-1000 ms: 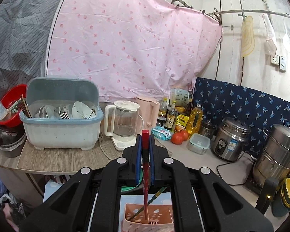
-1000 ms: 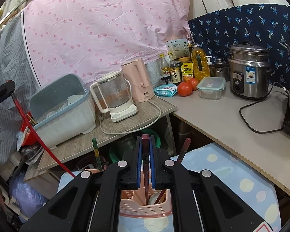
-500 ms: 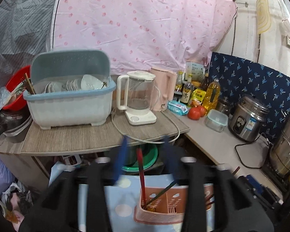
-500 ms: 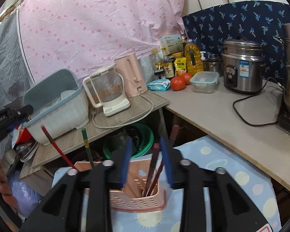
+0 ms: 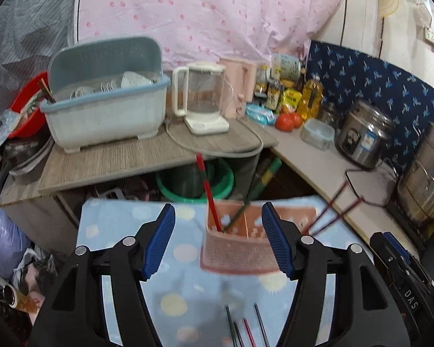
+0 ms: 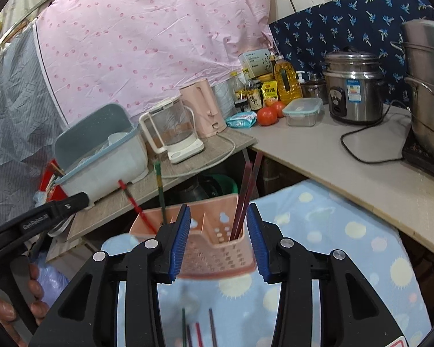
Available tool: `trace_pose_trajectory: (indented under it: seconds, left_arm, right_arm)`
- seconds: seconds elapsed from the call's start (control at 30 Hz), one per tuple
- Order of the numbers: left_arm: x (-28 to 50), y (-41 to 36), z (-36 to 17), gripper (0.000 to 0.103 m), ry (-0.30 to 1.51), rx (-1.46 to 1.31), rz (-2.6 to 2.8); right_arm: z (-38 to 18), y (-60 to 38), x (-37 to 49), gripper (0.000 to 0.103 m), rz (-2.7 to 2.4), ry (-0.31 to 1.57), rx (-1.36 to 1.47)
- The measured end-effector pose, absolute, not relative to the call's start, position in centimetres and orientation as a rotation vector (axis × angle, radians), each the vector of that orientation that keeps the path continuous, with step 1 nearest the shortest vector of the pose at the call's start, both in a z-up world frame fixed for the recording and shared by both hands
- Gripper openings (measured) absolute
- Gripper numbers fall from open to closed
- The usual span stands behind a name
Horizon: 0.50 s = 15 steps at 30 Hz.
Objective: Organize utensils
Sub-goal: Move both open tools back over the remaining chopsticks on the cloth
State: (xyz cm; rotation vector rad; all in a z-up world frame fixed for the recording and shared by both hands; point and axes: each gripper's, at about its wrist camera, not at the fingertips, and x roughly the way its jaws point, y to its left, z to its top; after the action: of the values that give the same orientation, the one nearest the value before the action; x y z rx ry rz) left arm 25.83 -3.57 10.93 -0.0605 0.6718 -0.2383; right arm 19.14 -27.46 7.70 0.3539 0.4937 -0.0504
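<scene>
A pink perforated utensil basket [image 5: 240,253] [image 6: 217,245] stands on the blue dotted cloth [image 5: 182,260]. In it lean a red chopstick [image 5: 207,190] [image 6: 136,205], a green one [image 5: 254,190] [image 6: 160,188] and two dark red ones [image 6: 247,190] [image 5: 335,211]. Several more chopsticks [image 5: 244,328] [image 6: 198,329] lie on the cloth near me. My left gripper [image 5: 218,240] is open and empty just before the basket. My right gripper [image 6: 218,240] is open and empty, its jaws either side of the basket's right end.
Behind the cloth a wooden shelf [image 5: 130,156] holds a dish rack [image 5: 107,110], a glass kettle [image 5: 202,98] and a pink kettle [image 6: 204,107]. A counter [image 6: 347,159] holds tomatoes, bottles, a rice cooker [image 6: 353,86] and steel pots. A green basin [image 5: 193,182] sits under the shelf.
Both grippers opened and let go: the left released the red chopstick, the right a dark red one, each now leaning in the basket. Both grippers drew back and lower.
</scene>
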Motion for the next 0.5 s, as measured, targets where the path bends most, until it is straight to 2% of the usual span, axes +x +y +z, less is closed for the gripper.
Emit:
trace_pose_trajectory:
  seconds: [0.5]
  left_arm:
    - [16.4,-4.5,6.3,0.059,0.789,0.020,-0.248]
  right_arm:
    - [3.7,-23.7,9.3,0.040,0.001,0.598,0.331]
